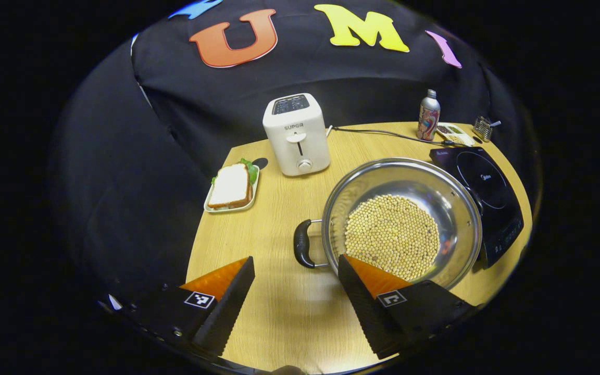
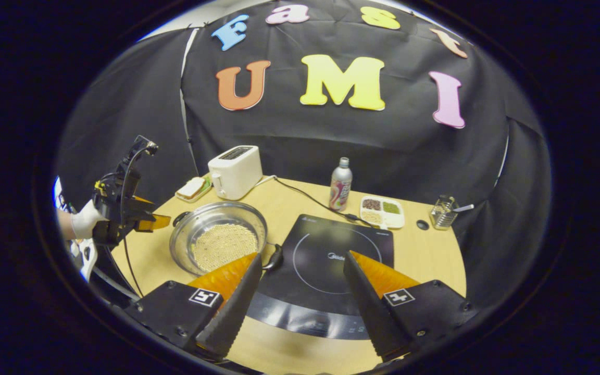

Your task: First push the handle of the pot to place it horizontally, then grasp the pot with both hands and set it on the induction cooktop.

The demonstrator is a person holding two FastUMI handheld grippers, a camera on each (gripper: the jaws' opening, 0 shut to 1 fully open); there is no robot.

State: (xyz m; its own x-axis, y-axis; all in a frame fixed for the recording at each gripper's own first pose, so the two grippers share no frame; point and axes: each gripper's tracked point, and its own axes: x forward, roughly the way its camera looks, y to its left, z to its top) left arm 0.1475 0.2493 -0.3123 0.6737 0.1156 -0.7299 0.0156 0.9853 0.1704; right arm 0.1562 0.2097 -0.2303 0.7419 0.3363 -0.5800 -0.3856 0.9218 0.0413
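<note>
Two black handles stick out of your pot (image 1: 404,221), one (image 1: 303,244) on its near-left side in the left gripper view, the other (image 2: 274,257) lying at the cooktop's edge in the right gripper view. The pot is a wide steel pan with a layer of pale beans (image 1: 392,236) over its bottom. It sits on the tabletop (image 1: 279,208), just beside the cooktop (image 2: 326,271), its rim reaching that black slab's edge; it is not on the ring.

Your left hand-held gripper (image 1: 296,281) hangs low over the tabletop with its fingers spread wide and nothing between them. The near handle lies just ahead of the gap, and the right finger (image 1: 367,302) overlaps the pot's near rim in that view; you cannot tell if it touches. In the right gripper view you see this gripper (image 2: 123,208) from the side, held by a gloved hand (image 2: 85,219) at the table's left edge.

Your right hand-held gripper (image 2: 302,278) is also spread wide and empty, over the cooktop's near part, the pot off to its left.

Farther back stand a white toaster (image 1: 296,134) with its cord, a plate with a sandwich (image 1: 231,187) to its left, a can (image 1: 428,115), a small tray (image 2: 382,211) of grains and a little wire holder (image 2: 442,212).
</note>
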